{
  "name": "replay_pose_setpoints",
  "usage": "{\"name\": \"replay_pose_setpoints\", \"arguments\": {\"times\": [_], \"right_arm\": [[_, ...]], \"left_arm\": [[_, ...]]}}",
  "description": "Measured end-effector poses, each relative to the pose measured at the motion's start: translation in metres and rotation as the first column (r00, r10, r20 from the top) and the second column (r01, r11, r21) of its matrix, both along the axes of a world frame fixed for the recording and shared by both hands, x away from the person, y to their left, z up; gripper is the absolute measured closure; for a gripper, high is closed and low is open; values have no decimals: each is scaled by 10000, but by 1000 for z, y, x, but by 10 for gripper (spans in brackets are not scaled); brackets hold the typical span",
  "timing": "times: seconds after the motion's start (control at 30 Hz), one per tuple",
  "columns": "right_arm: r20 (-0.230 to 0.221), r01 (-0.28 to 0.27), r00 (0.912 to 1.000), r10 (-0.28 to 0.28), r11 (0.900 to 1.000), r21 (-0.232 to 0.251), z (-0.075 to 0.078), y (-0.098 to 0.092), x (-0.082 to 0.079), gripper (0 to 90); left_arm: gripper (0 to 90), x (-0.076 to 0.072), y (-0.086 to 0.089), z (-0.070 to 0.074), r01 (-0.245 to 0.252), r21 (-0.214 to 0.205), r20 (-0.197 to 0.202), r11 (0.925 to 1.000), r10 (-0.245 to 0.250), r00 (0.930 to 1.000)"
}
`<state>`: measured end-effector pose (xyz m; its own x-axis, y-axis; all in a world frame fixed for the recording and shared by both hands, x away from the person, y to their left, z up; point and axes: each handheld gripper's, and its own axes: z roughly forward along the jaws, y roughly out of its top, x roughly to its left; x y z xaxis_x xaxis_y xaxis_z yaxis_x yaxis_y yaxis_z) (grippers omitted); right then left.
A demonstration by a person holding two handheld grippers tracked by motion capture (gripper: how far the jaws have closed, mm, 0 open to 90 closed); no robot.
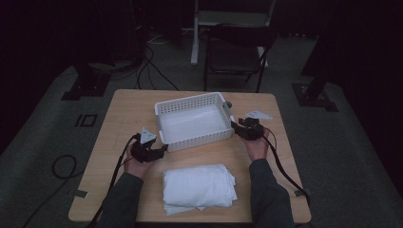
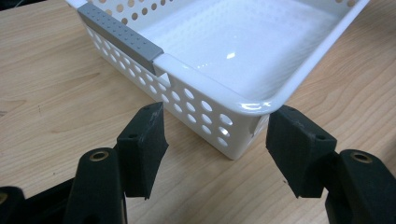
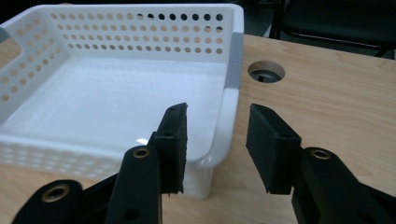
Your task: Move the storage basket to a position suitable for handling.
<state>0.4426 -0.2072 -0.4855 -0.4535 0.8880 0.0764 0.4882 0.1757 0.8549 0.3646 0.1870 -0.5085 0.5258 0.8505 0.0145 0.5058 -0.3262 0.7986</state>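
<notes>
- Wooden surface (image 1: 123, 114), seen from above, dimly lit; a person's two forearms in dark sleeves come in from 6 o'clock, each hand holding a black gripper.
- Left gripper (image 1: 162, 148), at about 8 o'clock from the basket, points at the basket's near left corner. In the left gripper view its fingers (image 2: 142, 144) stand apart on either side of that corner, not pressing it: released, grasping nothing.
- White perforated plastic basket (image 1: 190, 141) sits in the middle of the surface, toward 12 o'clock. It is empty; its floor is bare and glossy. A grey grip strip (image 2: 122, 36) runs along part of one rim.
- Folded white cloth (image 1: 198, 187) lies flat on the surface at 6 o'clock from the basket, just in front of it and apart from both grippers, untouched.
- Right gripper (image 1: 236, 127) is at the basket's near right corner, at about 4 o'clock from its centre. In the right gripper view its fingers (image 3: 173, 140) straddle the right-hand rim, one inside the basket and one outside, with a visible gap on the outer side. They look not yet clenched on the wall, though the inner contact is hard to judge.
- A round cable hole (image 3: 266, 71) opens in the surface just beyond the basket's right side.
- Judged progress: early. The basket appears to be getting positioned or steadied; the cloth has yet to be picked up and placed inside.
</notes>
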Motion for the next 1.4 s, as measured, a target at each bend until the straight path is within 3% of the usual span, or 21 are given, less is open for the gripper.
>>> {"name": "replay_pose_setpoints", "arguments": {"times": [0.27,0.53,0.9,1.13,1.2,1.4], "right_arm": [[-534,-62,9986,55,9999,-132,-6,6,15,632],[-791,-193,9967,174,9995,-234,-9,12,9,654],[-660,-176,9977,170,9998,-75,-9,3,-9,659],[-619,-64,9981,70,9999,92,-10,-2,-15,658],[-609,-94,9981,97,9999,56,-9,-2,-16,659],[-594,-71,9982,69,10000,-30,-8,-2,-18,663]], "left_arm": [[470,9,1,0,16,271,-179,9996,-11,9998],[570,24,1,-1,82,-70,-489,9999,-85,9988],[617,36,2,-1,254,-461,-748,9986,-288,9968],[633,40,-4,1,290,-183,-756,9994,-303,9967],[618,41,-4,1,351,-362,-788,9987,-379,9962],[614,40,-6,2,406,-369,-707,9985,-431,9966]]}}
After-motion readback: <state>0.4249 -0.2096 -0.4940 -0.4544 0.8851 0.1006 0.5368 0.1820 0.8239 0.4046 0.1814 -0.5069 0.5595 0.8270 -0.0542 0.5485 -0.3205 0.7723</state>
